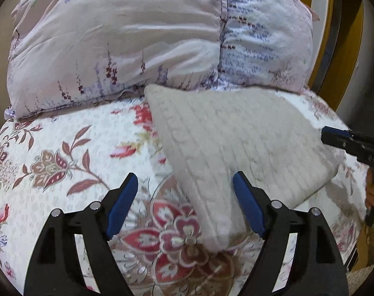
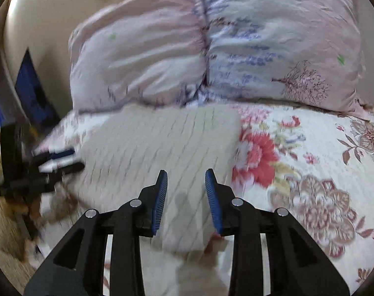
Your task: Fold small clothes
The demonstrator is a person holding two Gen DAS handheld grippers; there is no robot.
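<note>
A folded cream cable-knit garment (image 1: pixel 238 143) lies flat on the floral bedspread (image 1: pixel 63 167). My left gripper (image 1: pixel 185 197) is open just above the garment's near corner, with the corner between its blue pads. The garment also shows in the right wrist view (image 2: pixel 157 143). My right gripper (image 2: pixel 186 197) is open over the garment's near edge, not holding it. The right gripper shows at the right edge of the left wrist view (image 1: pixel 334 135), next to the garment's side. The left gripper shows blurred at the left of the right wrist view (image 2: pixel 61 160).
A large pink and lilac floral pillow (image 1: pixel 137 42) lies behind the garment, touching its far edge. The same pillow fills the back of the right wrist view (image 2: pixel 211 44). A yellow wooden headboard (image 1: pixel 347 37) stands at the far right. The bed edge and wooden floor (image 2: pixel 7 241) are at the left.
</note>
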